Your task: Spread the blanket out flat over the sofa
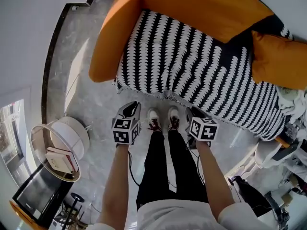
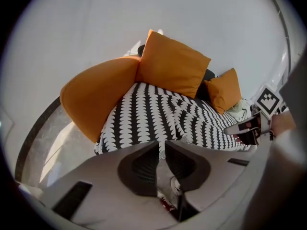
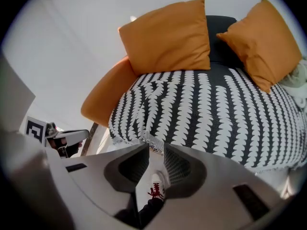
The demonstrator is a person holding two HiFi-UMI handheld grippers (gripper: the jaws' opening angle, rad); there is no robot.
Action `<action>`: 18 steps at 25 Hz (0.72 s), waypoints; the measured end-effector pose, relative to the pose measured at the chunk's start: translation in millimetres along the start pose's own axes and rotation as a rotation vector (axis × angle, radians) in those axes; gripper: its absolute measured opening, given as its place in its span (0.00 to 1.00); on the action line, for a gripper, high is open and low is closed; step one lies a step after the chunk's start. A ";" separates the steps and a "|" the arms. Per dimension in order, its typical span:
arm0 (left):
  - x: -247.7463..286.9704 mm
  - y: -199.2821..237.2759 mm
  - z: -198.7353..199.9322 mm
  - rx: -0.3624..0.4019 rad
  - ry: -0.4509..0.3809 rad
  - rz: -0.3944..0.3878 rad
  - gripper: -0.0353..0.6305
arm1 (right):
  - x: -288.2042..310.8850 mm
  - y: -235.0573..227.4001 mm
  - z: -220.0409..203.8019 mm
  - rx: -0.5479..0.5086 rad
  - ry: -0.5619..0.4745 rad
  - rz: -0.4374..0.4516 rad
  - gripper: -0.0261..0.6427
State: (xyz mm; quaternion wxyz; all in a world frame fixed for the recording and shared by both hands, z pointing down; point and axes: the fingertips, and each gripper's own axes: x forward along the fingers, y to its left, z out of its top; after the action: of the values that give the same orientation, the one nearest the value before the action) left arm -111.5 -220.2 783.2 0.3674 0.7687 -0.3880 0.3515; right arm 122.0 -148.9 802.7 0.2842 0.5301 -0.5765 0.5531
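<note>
A black-and-white patterned blanket lies spread over the seat of the orange sofa, its fringed front edge hanging toward the floor. Two orange cushions lean against the back. My left gripper hovers over the floor just in front of the blanket's left front edge, jaws narrowly apart with nothing between them. My right gripper hangs close to the fringe further right, also slightly apart and empty.
The person's shoes stand on the marble floor between the grippers. A round side table with books sits at the left, a dark screen below it. Pale clutter crowds the sofa's right end.
</note>
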 end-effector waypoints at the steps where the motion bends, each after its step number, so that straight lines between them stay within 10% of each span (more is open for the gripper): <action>1: 6.1 2.1 -4.3 -0.006 0.007 -0.003 0.13 | 5.7 -2.4 -0.8 0.009 0.000 -0.005 0.15; 18: 82.5 17.1 -54.7 -0.085 0.058 -0.025 0.21 | 65.8 -15.5 -36.2 0.014 0.011 -0.030 0.15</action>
State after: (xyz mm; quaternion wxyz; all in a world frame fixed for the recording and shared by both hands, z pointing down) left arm -102.9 -209.6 882.7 0.4154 0.7467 -0.3821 0.3521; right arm 108.7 -131.7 876.3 0.2918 0.5377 -0.5630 0.5556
